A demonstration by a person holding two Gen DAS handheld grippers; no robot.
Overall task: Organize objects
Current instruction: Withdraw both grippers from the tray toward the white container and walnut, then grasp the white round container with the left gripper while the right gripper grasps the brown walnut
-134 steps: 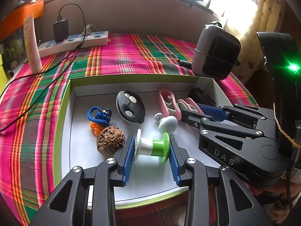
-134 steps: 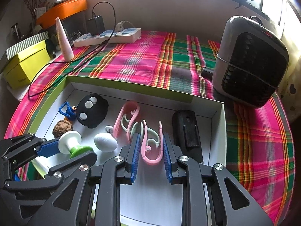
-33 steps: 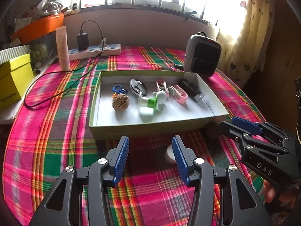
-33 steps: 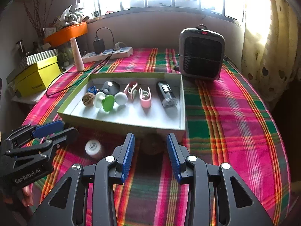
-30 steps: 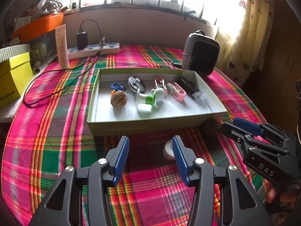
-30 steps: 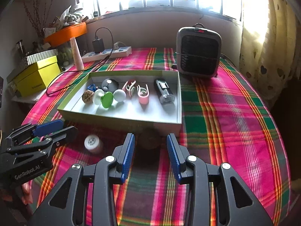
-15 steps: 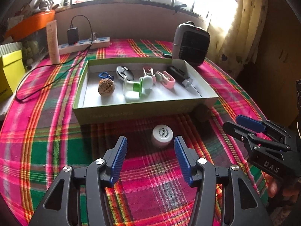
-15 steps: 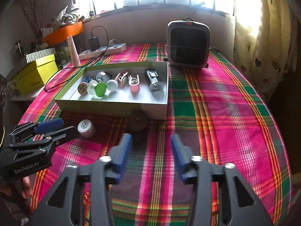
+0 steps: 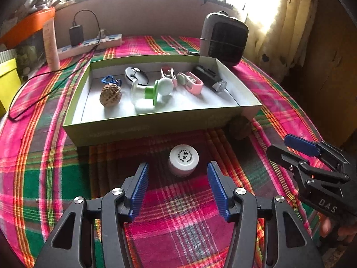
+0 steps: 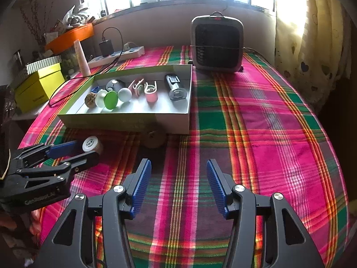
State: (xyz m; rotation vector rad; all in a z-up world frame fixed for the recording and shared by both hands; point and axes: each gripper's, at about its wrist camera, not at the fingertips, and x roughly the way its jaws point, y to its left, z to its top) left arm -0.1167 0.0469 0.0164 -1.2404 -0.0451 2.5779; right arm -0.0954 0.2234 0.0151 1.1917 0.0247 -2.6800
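Observation:
A small white jar (image 9: 183,160) stands on the plaid cloth just in front of the green box (image 9: 142,129). My left gripper (image 9: 177,185) is open and empty, its fingers just short of the jar on either side. A brown walnut (image 9: 238,127) lies by the box's front right corner. My right gripper (image 10: 178,184) is open and empty, a little short of that walnut (image 10: 154,139). The box (image 10: 125,120) holds a walnut (image 9: 110,91), a green-and-white spool (image 9: 145,92), pink clips (image 9: 191,82), a black torch (image 9: 210,80) and other small things.
A grey fan heater (image 10: 216,44) stands behind the box. A power strip with a charger (image 9: 89,44) and a pink tube (image 9: 51,49) are at the back left. Yellow boxes (image 10: 38,87) sit off the left edge. A curtain (image 10: 312,33) hangs at the right.
Both grippers let go of the spool and pink clip in the box and pulled back. Over the last second the left gripper has closed in on the white jar; the right opened wider.

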